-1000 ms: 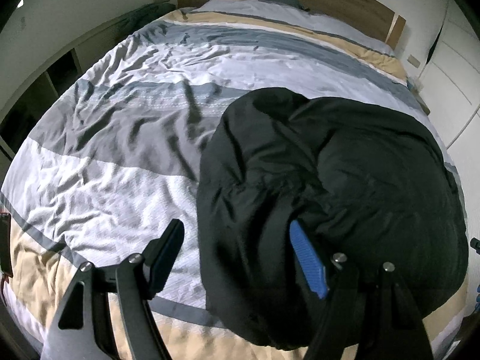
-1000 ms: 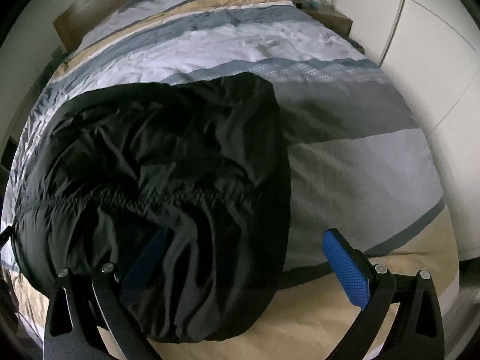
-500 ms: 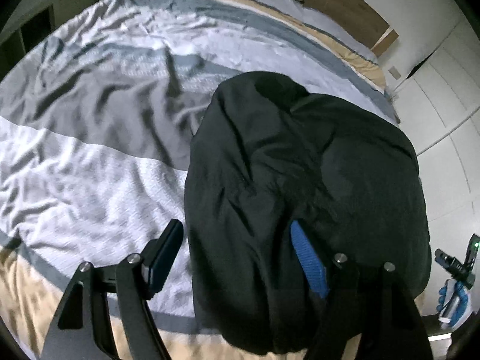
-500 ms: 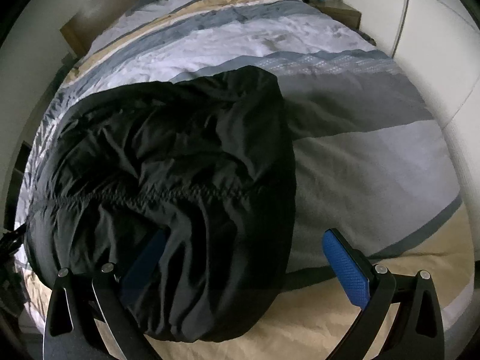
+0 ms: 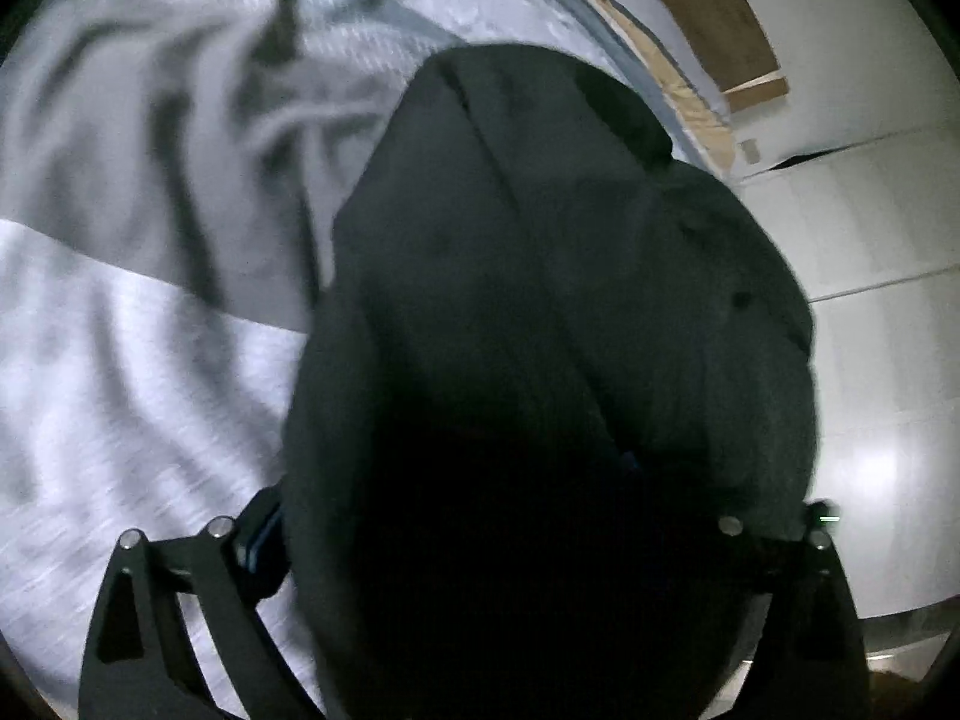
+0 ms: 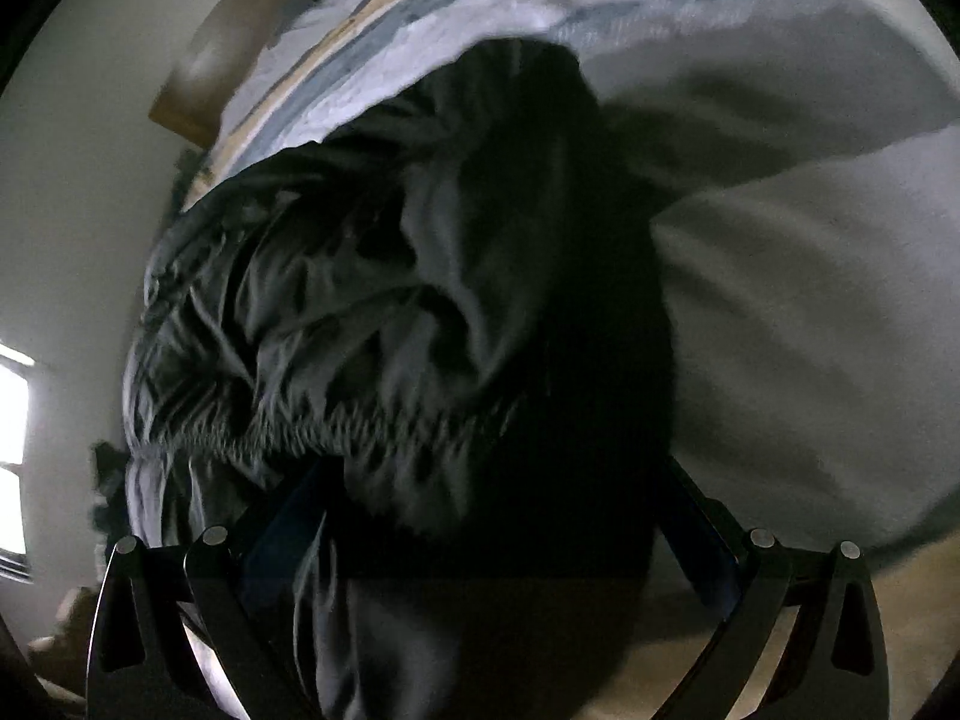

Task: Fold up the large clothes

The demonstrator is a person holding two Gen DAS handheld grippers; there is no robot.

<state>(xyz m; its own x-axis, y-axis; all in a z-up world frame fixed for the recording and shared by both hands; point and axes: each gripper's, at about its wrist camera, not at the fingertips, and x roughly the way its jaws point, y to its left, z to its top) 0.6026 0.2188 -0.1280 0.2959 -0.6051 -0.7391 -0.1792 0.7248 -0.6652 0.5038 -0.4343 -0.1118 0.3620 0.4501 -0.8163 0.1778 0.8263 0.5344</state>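
Note:
A large black jacket point(image 5: 540, 300) lies on the striped bed and fills the middle of both views; it also shows in the right wrist view point(image 6: 390, 300). My left gripper point(image 5: 456, 516) is open with its jaws wide apart, and the jacket's near edge bulges between them, hiding the fingertips. My right gripper point(image 6: 498, 516) is also open and wide, with the jacket's gathered hem point(image 6: 372, 426) lying between its jaws. Both views are blurred and dark near the fingers.
The bed cover point(image 5: 120, 360) has grey, white and tan stripes and is wrinkled. A wooden headboard point(image 5: 708, 12) stands at the far end. White wardrobe doors point(image 5: 888, 360) are to the right. A bright window point(image 6: 12, 420) is at the left.
Both grippers have pushed forward and down into the jacket's near edge, which now covers the fingertips. Both views tilted and blurred. The jaws stay wide apart.

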